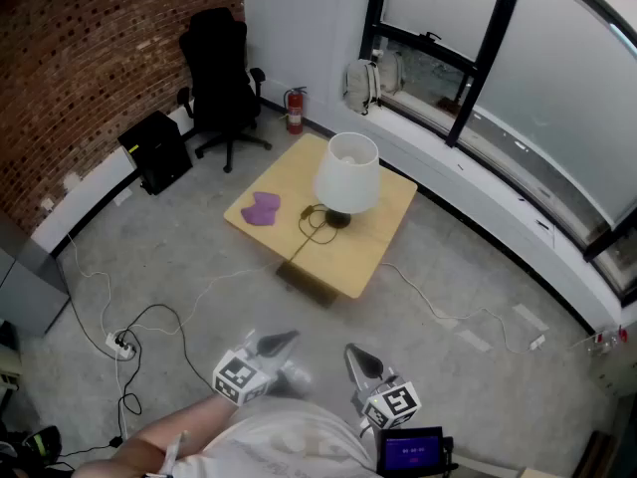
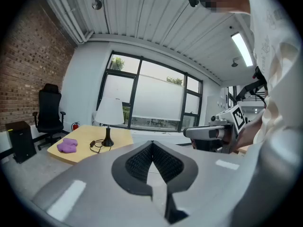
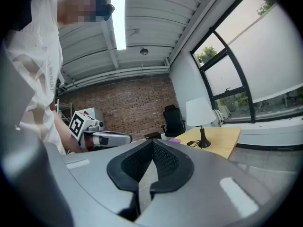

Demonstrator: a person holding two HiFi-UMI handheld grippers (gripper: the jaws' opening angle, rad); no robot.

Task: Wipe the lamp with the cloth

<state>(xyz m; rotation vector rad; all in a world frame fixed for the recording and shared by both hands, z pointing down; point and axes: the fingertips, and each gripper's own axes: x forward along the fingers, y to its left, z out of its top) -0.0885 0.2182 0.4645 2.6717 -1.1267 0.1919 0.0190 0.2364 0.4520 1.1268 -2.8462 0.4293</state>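
1. My left tool and right tool are both fully closed and hold nothing, well apart from the desk.
2. The lamp stands on the desk; the cloth lies near it.

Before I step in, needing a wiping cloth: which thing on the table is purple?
The crumpled cloth, left of the lamp, whose shade is white and base black.

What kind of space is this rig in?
Probably a loft-style office or studio: exposed brick wall, black office chair, tall dark-framed windows, and a fire extinguisher on a bare concrete floor.
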